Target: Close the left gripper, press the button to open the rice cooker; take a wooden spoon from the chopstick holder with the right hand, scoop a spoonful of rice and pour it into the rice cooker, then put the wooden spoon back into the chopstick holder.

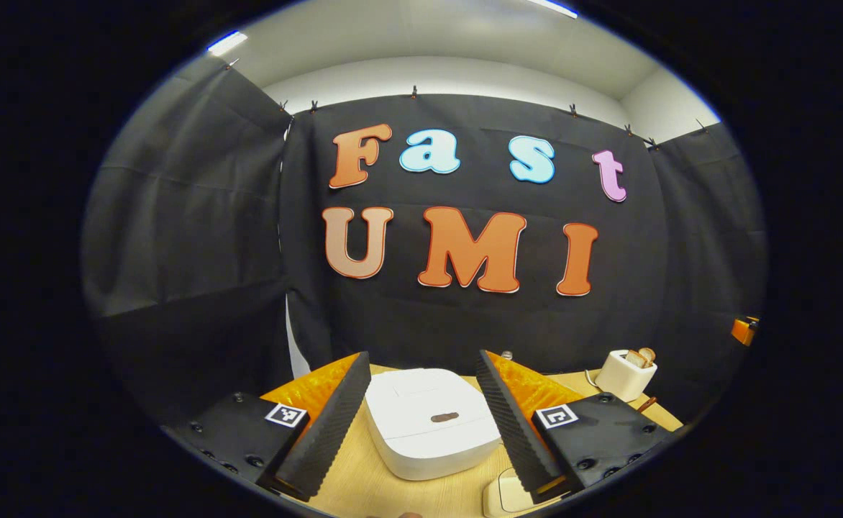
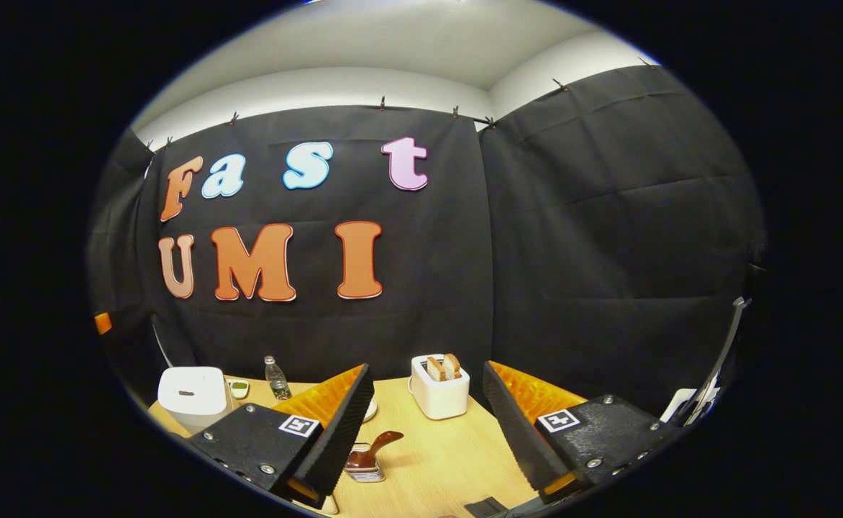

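Wide apart at the bottom of the frame, my left claw point(image 1: 421, 417) frames the shut rice cooker point(image 1: 429, 421) on the surface point(image 1: 364, 482); button unpressed. My right claw point(image 2: 425, 424), also spread, holds nothing; a brown-handled utensil point(image 2: 367, 453) lies lower centre. Everything remains.

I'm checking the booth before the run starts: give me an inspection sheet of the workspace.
Surface: wooden table, bare in the middle.
Job's things: white rice cooker, lid shut; brown spoon-like handle in a low holder.
Clutter: toaster with bread; water bottle; small dish.
Grippers: left claw open, framing the cooker; right claw open, empty.
Cables: a thin cord by the toaster, uncertain.
Surroundings: black cloth wall, white ceiling.
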Demonstrator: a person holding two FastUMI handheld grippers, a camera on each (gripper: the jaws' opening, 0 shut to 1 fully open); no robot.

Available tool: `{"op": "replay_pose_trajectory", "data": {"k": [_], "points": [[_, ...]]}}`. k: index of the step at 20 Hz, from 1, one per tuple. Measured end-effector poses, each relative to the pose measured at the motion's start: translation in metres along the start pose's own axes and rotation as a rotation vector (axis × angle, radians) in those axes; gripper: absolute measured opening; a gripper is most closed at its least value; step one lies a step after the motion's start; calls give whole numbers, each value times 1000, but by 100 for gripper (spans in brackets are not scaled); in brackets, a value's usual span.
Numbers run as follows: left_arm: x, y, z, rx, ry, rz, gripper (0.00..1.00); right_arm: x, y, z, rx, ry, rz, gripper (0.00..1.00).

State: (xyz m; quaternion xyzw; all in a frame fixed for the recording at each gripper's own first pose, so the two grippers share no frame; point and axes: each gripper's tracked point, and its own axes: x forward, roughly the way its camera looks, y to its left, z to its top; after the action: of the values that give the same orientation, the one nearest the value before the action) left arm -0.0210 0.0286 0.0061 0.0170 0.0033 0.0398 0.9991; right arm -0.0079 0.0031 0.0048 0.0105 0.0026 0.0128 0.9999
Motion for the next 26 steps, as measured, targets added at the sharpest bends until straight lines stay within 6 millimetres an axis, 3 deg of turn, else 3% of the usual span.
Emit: {"op": "replay_pose_trajectory", "data": {"k": [7, 10, 13, 16, 17, 19, 21, 22, 23, 26], "points": [[-5, 1, 13, 11, -36, -5, 99, -2, 9, -4, -25, 4, 24, 95], [-5, 3, 6, 3, -13, 1, 100, 4, 15, -5, -10, 12, 35, 95], [-5, 11, 3, -2, -3, 23, 67, 10, 20, -9, 12, 24, 50, 95], [-1, 14, -4, -3, 20, 29, 60, 13, 23, -13, -2, 33, 55, 95], [0, 24, -3, -5, 21, 66, 45, 14, 24, -13, -8, 32, 56, 95], [6, 17, -6, -26, 18, 35, 13, 14, 27, -13, -12, 33, 60, 100], [11, 22, -6, -27, 3, 50, 18, 12, 27, -14, -7, 36, 64, 95], [11, 23, -2, -25, 11, 53, 14, 11, 28, -15, -5, 38, 65, 95], [19, 11, -9, -34, 19, 21, 5, 12, 29, -17, -5, 42, 68, 95], [42, -5, -16, -46, 41, -18, 5, 10, 27, -16, -4, 42, 66, 95]]}}
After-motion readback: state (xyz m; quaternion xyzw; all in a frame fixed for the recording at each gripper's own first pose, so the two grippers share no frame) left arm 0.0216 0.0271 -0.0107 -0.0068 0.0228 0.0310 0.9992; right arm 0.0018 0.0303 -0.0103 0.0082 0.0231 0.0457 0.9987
